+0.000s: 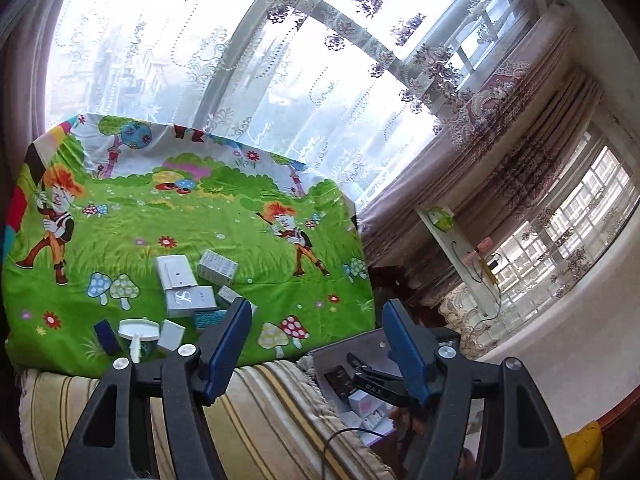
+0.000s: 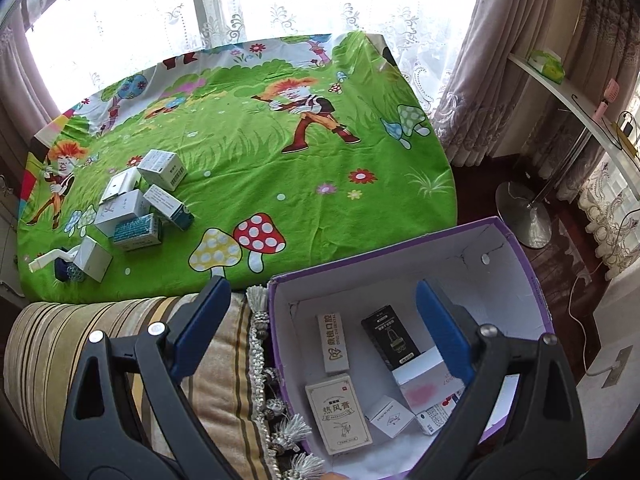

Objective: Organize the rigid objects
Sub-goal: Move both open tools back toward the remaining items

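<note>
Inside purple cardboard box (image 2: 516, 276), flat rectangular cartons (image 2: 338, 420) lie

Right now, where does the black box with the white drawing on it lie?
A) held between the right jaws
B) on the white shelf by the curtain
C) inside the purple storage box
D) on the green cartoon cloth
C: the black box lies on the white floor of the purple storage box, among other small cartons, and both grippers are open and empty.

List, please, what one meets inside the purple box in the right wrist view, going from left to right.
Beige flat carton → narrow grey carton → small white cube box → black carton, all lying on the floor of the purple box.
</note>
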Demonstrator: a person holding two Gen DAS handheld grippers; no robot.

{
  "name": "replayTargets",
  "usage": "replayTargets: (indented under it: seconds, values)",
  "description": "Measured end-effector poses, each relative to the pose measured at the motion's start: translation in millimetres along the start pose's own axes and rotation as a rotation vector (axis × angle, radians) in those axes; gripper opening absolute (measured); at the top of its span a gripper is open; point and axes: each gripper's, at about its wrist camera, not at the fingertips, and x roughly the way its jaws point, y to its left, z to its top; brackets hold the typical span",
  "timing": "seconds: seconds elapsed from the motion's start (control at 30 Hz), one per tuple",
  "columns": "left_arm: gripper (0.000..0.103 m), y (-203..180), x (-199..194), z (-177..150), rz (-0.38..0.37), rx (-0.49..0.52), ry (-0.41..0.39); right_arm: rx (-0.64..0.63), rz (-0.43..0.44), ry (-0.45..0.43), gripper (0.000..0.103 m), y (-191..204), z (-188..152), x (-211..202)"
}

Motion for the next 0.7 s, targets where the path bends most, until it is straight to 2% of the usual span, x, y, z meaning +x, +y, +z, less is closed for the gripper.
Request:
replayTargets:
  seconds: [0.17, 0.4, 0.57, 0.7]
  values:
    - [0.07, 71.0, 21.0, -17.7, 0.177, -0.045, 0.027, -0.042, 0.044, 0.013, 0.095, 25.2, 2.4, 5.7]
    - [0.07, 170.3, 47.8, -33.1, 0.317, -0.222, 0.093, -0.116, 0.091, 0.034, 0.095, 66.0, 4.3, 14.4]
    - [0.069, 218.1, 73.0, -43.1, 0.346, -0.337, 0.159, -0.176, 0.119, 0.049, 0.095, 96.7, 5.5, 21.2]
    - [0.065, 240.5, 95.8, -49.5, 0.361, -0.379, 0.214, -0.219, 0.145, 0.064, 0.095, 119.6, 6.5, 28.6]
